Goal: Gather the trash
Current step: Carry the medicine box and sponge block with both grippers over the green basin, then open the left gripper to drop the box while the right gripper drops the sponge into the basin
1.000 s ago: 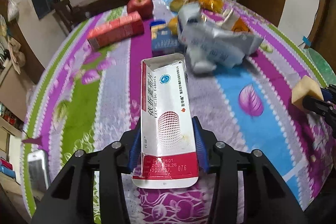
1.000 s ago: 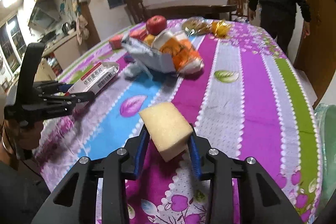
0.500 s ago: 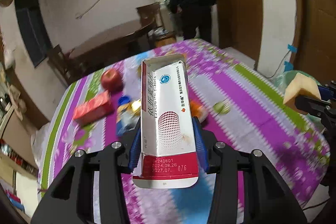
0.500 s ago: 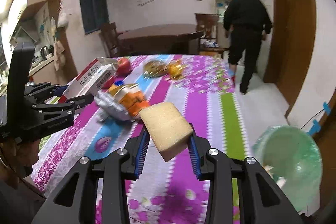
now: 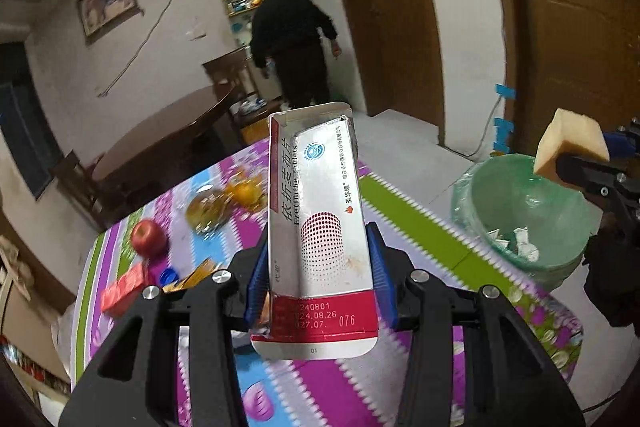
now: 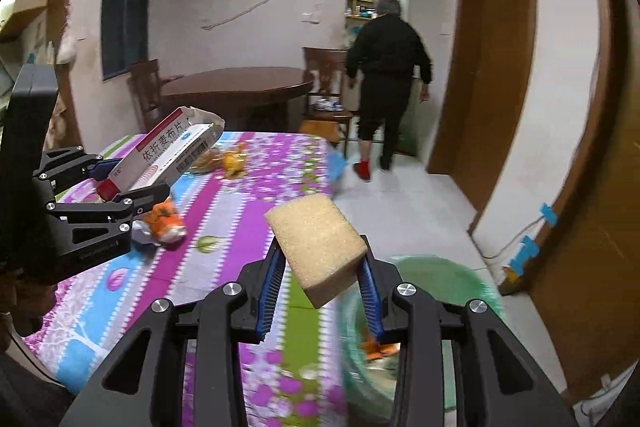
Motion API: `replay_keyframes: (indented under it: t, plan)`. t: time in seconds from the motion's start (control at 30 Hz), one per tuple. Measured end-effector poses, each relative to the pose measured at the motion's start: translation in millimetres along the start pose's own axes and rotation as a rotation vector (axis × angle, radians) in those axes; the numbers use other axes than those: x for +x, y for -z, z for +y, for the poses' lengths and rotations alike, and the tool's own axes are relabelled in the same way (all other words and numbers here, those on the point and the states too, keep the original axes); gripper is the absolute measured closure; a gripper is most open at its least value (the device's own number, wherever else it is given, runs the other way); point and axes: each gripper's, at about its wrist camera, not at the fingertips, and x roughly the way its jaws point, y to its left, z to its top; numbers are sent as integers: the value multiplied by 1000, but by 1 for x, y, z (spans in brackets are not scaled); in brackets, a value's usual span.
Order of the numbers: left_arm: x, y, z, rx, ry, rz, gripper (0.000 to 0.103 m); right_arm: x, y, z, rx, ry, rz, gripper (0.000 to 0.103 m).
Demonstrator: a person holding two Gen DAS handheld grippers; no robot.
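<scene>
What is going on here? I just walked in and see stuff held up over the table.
A person is clearing trash off the table with a pair of tongs in each hand. The left tongs are shut on an opened medicine box, and the right tongs are shut on a yellow sponge. Both are held in the air near the green-lined bin beside the table, which already holds some scraps. An apple, wrappers and a red carton are on the striped tablecloth.

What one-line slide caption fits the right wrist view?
Right gripper holds a yellow sponge above the green-lined bin; left gripper carries a medicine box.
</scene>
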Motion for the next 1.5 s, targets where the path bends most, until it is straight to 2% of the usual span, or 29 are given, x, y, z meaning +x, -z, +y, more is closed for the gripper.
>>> replay_keyframes:
  t: [0.33,0.73,0.97,1.13,1.5]
  plan:
    - [25,-38,-77,107,60,-19,60,-20,9,-96,131,116,45,66]
    - [72,-64,-150,214,151,15,59,-7,36,-189,256,203,164,66]
    - [102,-66,-182,276,189,59,59,13,49,-213,296,205,242,66]
    - [121,-63,-201,331,259,111,58,34,58,-225,323,177,314,66]
    - [154,-46,-225,391,332,214,58,82,68,-212,344,132,432,66]
